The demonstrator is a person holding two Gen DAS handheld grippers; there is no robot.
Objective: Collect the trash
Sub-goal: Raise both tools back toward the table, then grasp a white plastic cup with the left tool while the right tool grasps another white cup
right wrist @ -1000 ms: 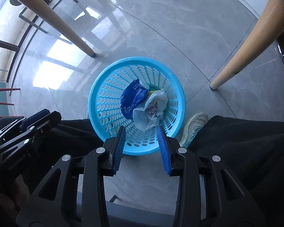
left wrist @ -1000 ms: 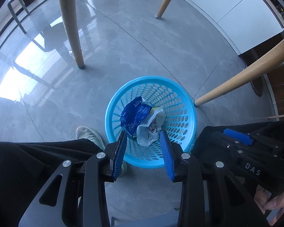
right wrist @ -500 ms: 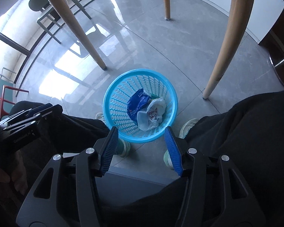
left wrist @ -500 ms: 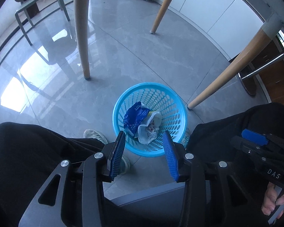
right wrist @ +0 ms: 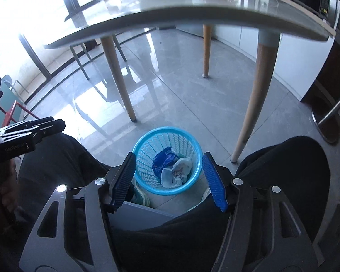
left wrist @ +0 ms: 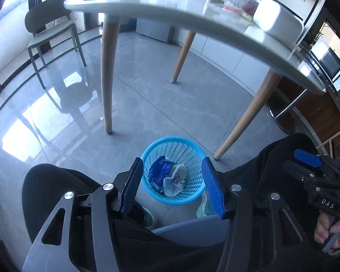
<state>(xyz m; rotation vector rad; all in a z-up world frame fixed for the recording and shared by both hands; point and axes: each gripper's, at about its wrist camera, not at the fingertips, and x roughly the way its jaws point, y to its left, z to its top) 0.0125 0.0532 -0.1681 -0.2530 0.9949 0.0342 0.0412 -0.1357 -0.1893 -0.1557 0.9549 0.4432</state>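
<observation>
The step in hand looks like the reach for more trash: the blue basket (left wrist: 173, 170) on the floor, low in the centre of both frames, already holds a blue wrapper (left wrist: 158, 172) and a crumpled white bag (left wrist: 173, 181), and what is left to collect appears to sit on the white table (left wrist: 192, 26) that arcs across the top of both views. To do this well, each claw should rise clear of the table's edge before it goes forward, so the fingers do not knock the rim from below, and it should come at a loose piece from above with the jaws wide. The clutter at the upper right of the left view, near a white box (left wrist: 276, 18), is blurred by glare, so which pieces there are trash I cannot say for sure. The left gripper (left wrist: 172, 185) is released and empty, its blue pads spread to either side of the basket's image, well above it, pointing down and forward over the person's dark-trousered knees. The right gripper (right wrist: 170, 179) has the same pose, also spread and holding nothing, framing the basket from slightly further to the right. Each claw shows at the edge of the other's view, so the two are held side by side, apart, over the lap of a seated person.
</observation>
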